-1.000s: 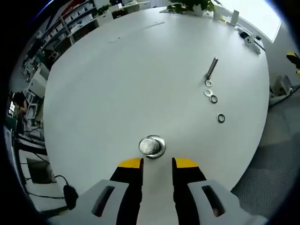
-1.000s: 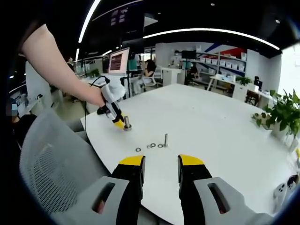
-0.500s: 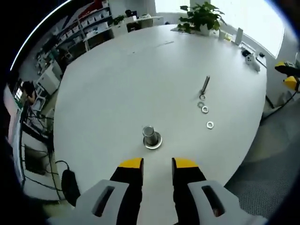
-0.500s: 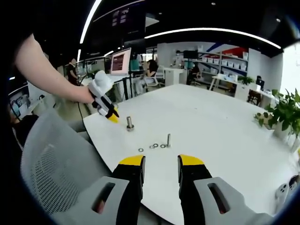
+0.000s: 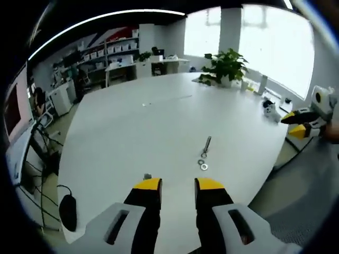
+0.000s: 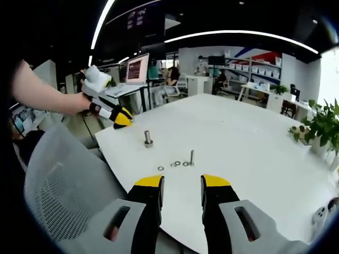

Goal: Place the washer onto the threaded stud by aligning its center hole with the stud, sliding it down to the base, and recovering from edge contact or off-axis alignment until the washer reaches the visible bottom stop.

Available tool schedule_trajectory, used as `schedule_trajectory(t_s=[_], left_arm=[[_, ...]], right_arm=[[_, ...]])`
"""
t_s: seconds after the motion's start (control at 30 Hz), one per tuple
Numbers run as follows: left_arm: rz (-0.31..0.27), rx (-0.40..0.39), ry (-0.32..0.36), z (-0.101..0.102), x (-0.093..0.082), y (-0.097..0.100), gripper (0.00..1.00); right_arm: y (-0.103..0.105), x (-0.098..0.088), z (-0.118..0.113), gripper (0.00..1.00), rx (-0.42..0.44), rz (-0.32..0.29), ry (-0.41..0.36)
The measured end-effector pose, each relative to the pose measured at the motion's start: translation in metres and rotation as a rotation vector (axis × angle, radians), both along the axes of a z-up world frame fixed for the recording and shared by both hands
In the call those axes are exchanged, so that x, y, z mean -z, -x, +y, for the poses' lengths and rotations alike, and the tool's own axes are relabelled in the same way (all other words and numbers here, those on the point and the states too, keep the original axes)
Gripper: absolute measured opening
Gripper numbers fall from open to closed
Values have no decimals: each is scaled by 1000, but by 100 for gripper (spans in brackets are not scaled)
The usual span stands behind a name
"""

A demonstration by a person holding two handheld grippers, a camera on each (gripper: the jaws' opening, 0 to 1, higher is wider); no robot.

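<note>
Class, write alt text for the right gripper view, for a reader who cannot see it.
A round white table holds an upright metal threaded stud on a flat base, a second upright metal bolt and a short row of small metal washers. The right gripper hovers near the table edge, jaws apart and empty. The left gripper, held in a person's hand, hangs beyond the stud.

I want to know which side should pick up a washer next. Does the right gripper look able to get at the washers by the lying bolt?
Probably yes. The right gripper is open, empty and faces the washers across bare table. The left gripper hangs off beyond the upright stud.
</note>
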State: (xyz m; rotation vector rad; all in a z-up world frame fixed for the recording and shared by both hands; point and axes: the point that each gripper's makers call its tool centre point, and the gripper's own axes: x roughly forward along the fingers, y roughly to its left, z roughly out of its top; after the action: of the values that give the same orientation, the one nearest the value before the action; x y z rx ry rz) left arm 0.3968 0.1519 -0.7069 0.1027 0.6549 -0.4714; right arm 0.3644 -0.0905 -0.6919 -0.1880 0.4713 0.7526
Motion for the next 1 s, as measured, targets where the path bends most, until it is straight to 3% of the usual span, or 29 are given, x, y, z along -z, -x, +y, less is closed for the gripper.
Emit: schedule_trajectory(t_s=[0.27, 0.33, 0.43, 0.87, 1.0], left_arm=[[-53, 7, 35, -11, -16, 27, 23], [-113, 11, 0, -9, -23, 32, 23], [-109, 11, 17, -10, -23, 39, 23], [-157, 18, 29, -13, -27, 43, 22], [-207, 37, 15, -13, -32, 42, 21]], right_arm=[[1, 2, 2, 30, -12, 8, 4], [1, 2, 2, 30, -13, 12, 3], [2, 4, 2, 30, -12, 22, 5], [6, 11, 6, 30, -31, 39, 47], [4, 13, 2, 30, -6, 43, 55]])
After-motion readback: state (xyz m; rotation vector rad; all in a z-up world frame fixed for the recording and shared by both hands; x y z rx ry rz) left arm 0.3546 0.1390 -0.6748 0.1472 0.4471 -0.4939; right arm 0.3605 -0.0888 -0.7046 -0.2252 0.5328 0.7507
